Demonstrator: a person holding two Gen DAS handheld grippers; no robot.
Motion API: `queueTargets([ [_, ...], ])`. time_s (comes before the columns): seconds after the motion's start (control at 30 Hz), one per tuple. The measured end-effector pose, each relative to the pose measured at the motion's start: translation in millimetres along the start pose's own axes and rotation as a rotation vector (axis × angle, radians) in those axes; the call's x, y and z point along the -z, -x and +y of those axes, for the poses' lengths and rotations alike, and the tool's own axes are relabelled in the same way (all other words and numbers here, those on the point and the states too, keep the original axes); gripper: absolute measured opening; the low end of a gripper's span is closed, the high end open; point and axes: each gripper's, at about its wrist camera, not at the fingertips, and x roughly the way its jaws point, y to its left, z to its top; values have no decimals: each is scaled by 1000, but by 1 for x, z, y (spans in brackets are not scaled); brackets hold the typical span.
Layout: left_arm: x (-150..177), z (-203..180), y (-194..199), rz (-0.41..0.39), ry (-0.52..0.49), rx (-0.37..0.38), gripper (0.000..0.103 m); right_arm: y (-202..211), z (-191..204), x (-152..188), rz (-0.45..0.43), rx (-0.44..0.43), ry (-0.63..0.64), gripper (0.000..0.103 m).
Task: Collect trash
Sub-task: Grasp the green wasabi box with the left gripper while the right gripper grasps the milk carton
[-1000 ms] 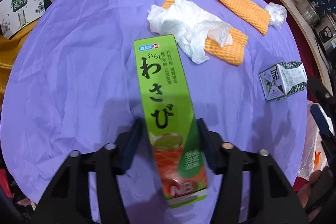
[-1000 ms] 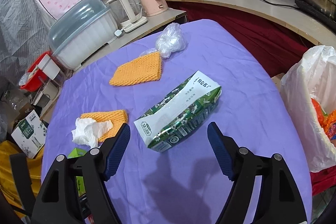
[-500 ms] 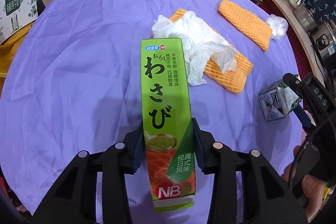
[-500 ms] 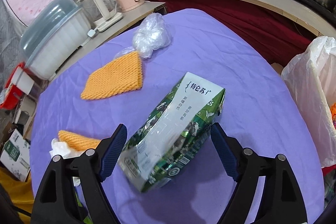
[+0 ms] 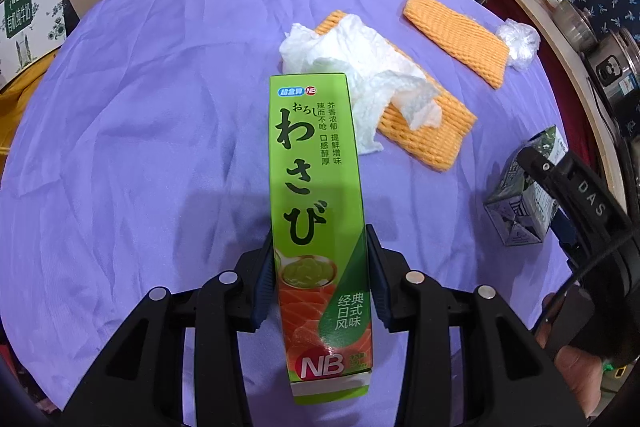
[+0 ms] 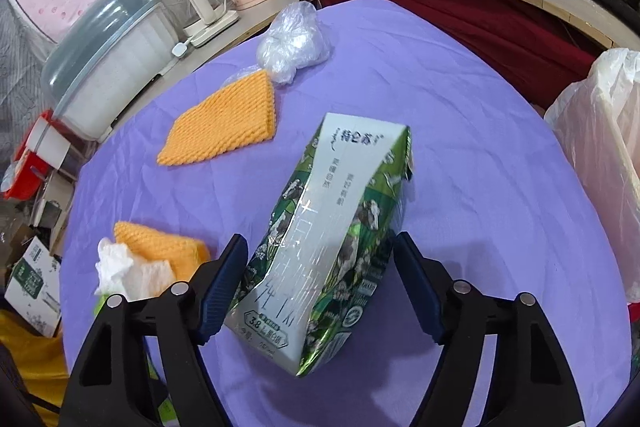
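My left gripper (image 5: 318, 239) is shut on a long green wasabi box (image 5: 312, 163); both pads press its sides near the lower end, above the purple tablecloth (image 5: 140, 147). In the right wrist view a green-and-white milk carton (image 6: 340, 187) lies on the cloth between the fingers of my right gripper (image 6: 320, 239). Its jaws are closing around the carton, with a thin gap still showing at the left pad (image 6: 224, 279). The same carton (image 5: 520, 211) shows at the right edge of the left wrist view.
A crumpled white tissue (image 5: 360, 67) lies over an orange foam net (image 5: 424, 131). A second foam net (image 5: 456, 39) and a clear plastic wad (image 5: 518, 43) lie farther back. A white trash bag (image 6: 600, 155) hangs off the table's right side. Kettles and jars line the counters.
The left gripper closed onto the wasabi box and straightened it. The right gripper moved down and forward until the milk carton came between its fingers.
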Motion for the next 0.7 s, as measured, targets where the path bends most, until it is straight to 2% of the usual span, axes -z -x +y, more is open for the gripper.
queueTargets([
  [0.13, 10, -6, 3, 10, -17, 5, 38, 16, -15, 12, 19, -2, 14, 64],
  [0.43, 42, -38, 7, 40, -79, 19, 38, 49, -64, 33, 21, 38, -20, 63],
  [0.7, 60, -74, 31, -1, -148, 42, 37, 87, -98, 38, -31, 20, -52, 63],
])
